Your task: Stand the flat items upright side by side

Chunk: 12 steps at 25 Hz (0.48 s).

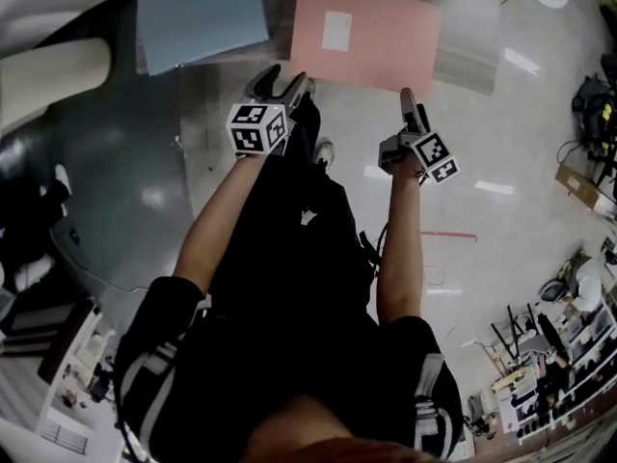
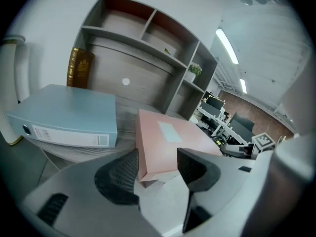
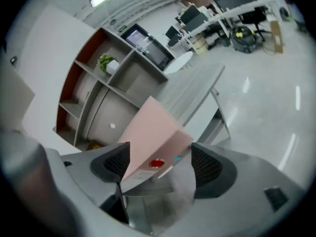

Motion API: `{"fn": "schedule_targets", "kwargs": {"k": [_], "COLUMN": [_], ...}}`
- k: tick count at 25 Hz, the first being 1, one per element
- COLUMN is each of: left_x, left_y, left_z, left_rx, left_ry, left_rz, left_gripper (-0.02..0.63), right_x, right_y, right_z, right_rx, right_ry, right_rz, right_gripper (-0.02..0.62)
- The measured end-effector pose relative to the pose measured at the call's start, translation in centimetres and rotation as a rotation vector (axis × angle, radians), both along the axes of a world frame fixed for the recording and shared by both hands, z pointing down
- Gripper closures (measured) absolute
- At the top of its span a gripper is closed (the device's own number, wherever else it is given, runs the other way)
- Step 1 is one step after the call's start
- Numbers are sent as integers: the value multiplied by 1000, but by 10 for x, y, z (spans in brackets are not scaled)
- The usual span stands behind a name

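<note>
A pink folder [image 1: 364,35] lies flat on the grey desk [image 1: 472,46], white label up. To its left, also flat, lies a light blue binder [image 1: 201,17]. My left gripper [image 1: 287,77] is at the pink folder's near left corner. In the left gripper view that corner [image 2: 168,137] sits between the spread jaws of the left gripper [image 2: 157,154], not squeezed. My right gripper [image 1: 410,104] is at the near right corner. In the right gripper view the folder's edge [image 3: 148,127], with a red dot, lies between the jaws of the right gripper [image 3: 160,149], clear of the right pad.
A grey shelf unit [image 2: 148,38] with open compartments stands on the desk's far side, with a brown book [image 2: 79,68] upright at its left and a small plant [image 2: 194,70] on its right. Office desks and chairs [image 2: 232,127] lie beyond. The blue binder [image 2: 69,115] lies left of the pink folder.
</note>
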<state>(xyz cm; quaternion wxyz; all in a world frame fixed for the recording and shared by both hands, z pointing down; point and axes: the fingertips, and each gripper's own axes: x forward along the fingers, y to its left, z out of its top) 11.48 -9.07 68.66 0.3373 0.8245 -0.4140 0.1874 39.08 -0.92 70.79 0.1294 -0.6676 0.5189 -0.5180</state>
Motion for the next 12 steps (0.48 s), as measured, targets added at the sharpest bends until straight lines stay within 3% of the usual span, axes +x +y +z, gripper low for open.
{"fn": "schedule_targets", "kwargs": {"k": [5,9,12], "left_x": [-11,-13,-21], "left_y": [8,19,25], "left_z": [-52,-83,-104], "left_rx": [113,164,186], "left_ry": [39,79,107], "left_rz": [-37,-20,-37], "left_gripper": [506,526,527], "right_x": [-60,-81,-91], "right_y": [-8,-30,-49], "right_z": [24,41,44], "right_rx": [53,85,125], "right_ry": [-300,-448,-522], "right_rz": [26,114,124], "right_gripper": [201,201,202]}}
